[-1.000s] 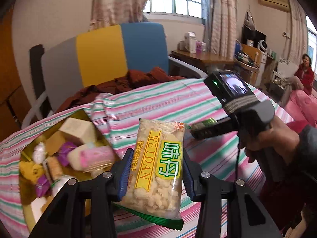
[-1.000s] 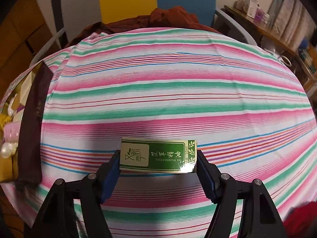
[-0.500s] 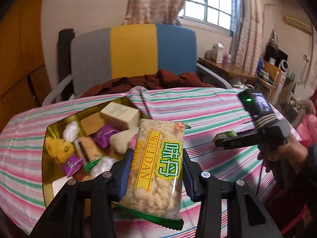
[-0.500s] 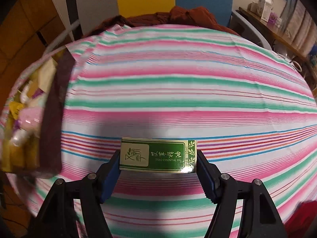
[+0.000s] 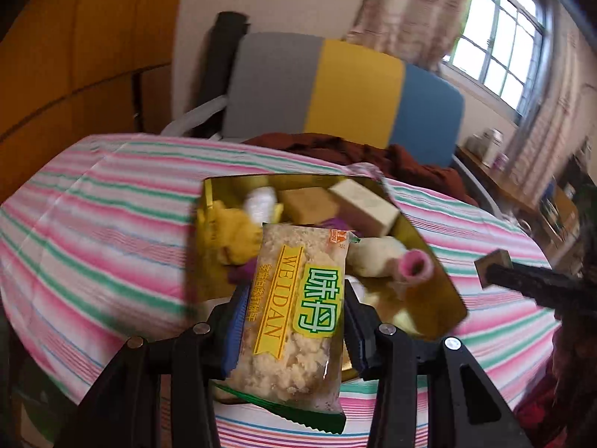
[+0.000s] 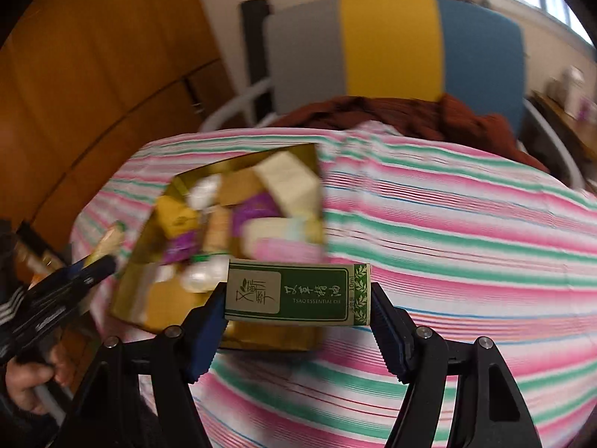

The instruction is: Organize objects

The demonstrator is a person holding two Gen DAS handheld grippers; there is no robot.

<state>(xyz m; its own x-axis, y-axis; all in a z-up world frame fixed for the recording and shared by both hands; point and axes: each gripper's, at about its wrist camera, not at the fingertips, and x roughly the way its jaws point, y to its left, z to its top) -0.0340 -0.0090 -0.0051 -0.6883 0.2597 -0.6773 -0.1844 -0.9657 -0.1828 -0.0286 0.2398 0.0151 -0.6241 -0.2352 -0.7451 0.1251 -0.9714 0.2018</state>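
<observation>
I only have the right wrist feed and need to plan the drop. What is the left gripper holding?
Observer: The left gripper is shut on a WEIDAN snack packet, held upright.
Operator: Is it over the gold box?
Observer: It hangs at the near edge of the gold box, which is already crowded with wrapped items.
Operator: Any room on the side toward my gripper?
Observer: A pink roll lies there, with bare gold floor just in front of it. Your right gripper, shut on the green essential oil box, points that way.
</observation>
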